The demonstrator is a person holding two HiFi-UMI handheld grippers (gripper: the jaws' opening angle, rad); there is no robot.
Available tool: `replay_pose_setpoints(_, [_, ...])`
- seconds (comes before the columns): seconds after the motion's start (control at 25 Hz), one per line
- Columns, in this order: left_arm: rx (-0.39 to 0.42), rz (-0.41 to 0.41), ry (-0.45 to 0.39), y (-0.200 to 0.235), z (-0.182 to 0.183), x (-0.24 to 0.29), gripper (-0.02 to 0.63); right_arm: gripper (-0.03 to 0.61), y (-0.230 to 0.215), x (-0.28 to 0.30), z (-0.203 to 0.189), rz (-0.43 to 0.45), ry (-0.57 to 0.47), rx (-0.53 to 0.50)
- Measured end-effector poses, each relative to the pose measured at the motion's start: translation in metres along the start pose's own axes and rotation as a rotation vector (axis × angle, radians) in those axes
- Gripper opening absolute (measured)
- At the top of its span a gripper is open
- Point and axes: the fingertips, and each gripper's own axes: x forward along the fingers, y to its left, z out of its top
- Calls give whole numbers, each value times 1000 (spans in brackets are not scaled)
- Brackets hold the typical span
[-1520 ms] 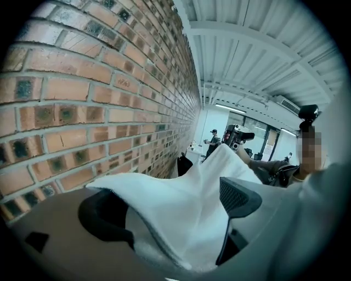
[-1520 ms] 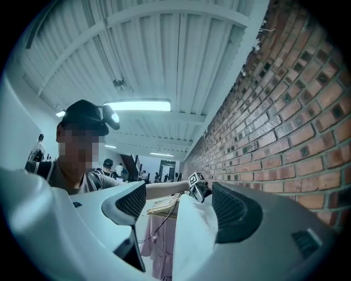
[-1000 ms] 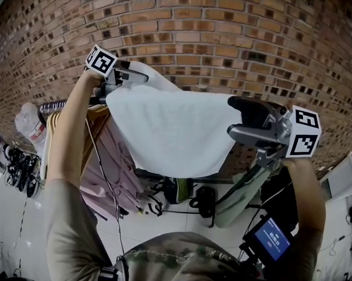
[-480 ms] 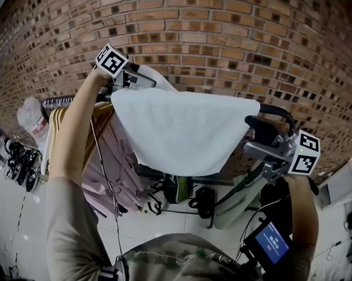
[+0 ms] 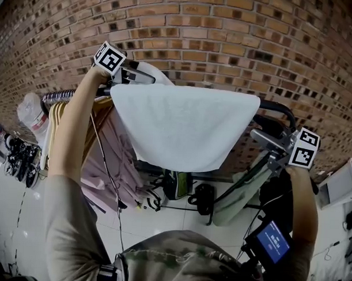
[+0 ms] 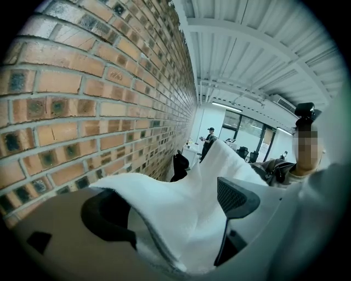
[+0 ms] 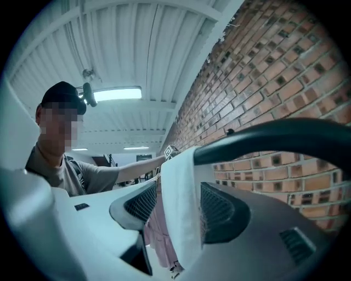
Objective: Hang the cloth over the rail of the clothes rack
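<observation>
A white cloth (image 5: 182, 126) hangs draped over the black rail (image 5: 278, 109) of the clothes rack. My left gripper (image 5: 132, 77) is at the cloth's top left corner, above the rail. In the left gripper view the cloth (image 6: 181, 208) is bunched between its jaws, and that gripper (image 6: 170, 214) is shut on it. My right gripper (image 5: 265, 137) sits just below and right of the cloth's right edge. In the right gripper view its jaws (image 7: 178, 208) are closing; the cloth's edge (image 7: 181, 186) hangs in line with the gap, under the rail (image 7: 274, 137), and no pad presses on it.
A brick wall (image 5: 225, 41) stands close behind the rack. Pink garments (image 5: 114, 164) and a tan one (image 5: 61, 121) hang on the rail's left part; a green garment (image 5: 237, 191) hangs at the right. Shoes (image 5: 13, 166) and a black bag (image 5: 203, 198) lie on the floor.
The right gripper has let go of the cloth's right edge and dropped down to the right. The cloth now lies spread over the rail. The left gripper has kept its hold.
</observation>
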Motion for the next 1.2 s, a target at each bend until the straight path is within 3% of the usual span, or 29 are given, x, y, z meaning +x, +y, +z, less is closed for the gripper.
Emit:
replay_pose_setpoints(0.2, [-34,7,-31,3,-1,-2,502,253,-16,15,8,48,-41,36])
replay_pose_setpoints(0.36, [-34,0,-29,1,-3,-1,502,252,-5,32,9,93,14,-32])
replay_pose_setpoints(0.4, [-31,3,-29,2,-3,-1,502,179,-5,33,9,90,23,-48])
replay_pose_setpoints(0.44, [-32,9,-33,2,-3,-1,502,64,-6,33,10,88,21,-51])
replay_pose_setpoints(0.48, [-36,15,-38,3,-3,-3,502,23,-7,32,11,88,13,-43])
replay_pose_setpoints(0.8, [-54,29,-51,9,-2,-8,502,17,-4,13,13,99,8,-24])
replay_pose_setpoints(0.96, [-43,112,-77,25,8,-18,502,17,-2,0,23,88,-13,-40])
replay_pose_setpoints(1.2, [-60,88,-69,26,4,-20,502,17,-2,-17,27,73,-47,-24])
